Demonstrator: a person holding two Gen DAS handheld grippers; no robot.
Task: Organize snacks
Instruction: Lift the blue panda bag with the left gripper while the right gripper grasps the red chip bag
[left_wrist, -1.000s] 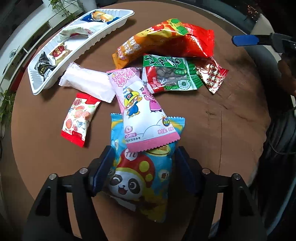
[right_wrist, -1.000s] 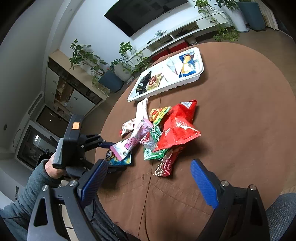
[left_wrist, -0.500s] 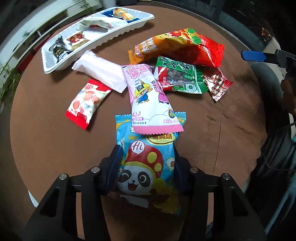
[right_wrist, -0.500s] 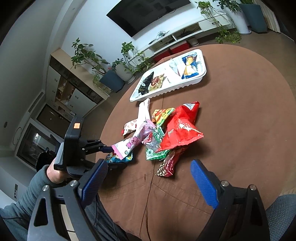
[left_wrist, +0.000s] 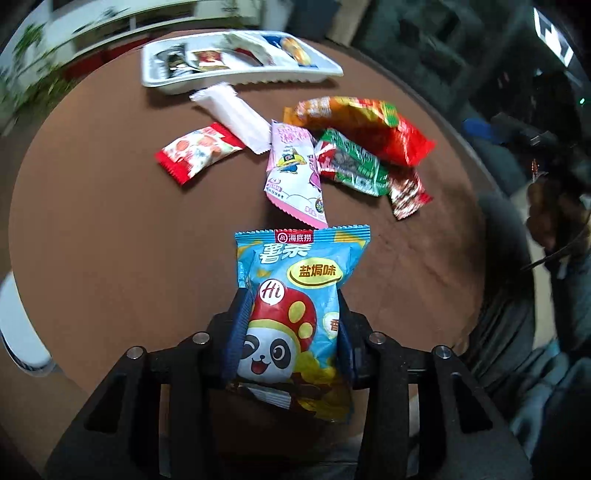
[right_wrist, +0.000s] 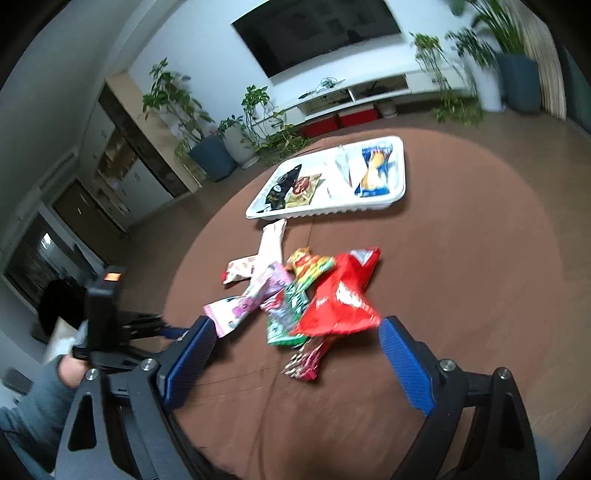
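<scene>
Left tool (left_wrist: 290, 343) clamped on blue crinkled panda snack bag (left_wrist: 295, 295), raised off round brown table (left_wrist: 110, 240). Right tool (right_wrist: 295, 362) spread wide, empty.

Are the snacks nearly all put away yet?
Not yet. Four packets already lie in the white tray. The left gripper holds the blue panda bag. The right gripper is open and empty. Six packets are left, like the pink pack and red bag.
</scene>
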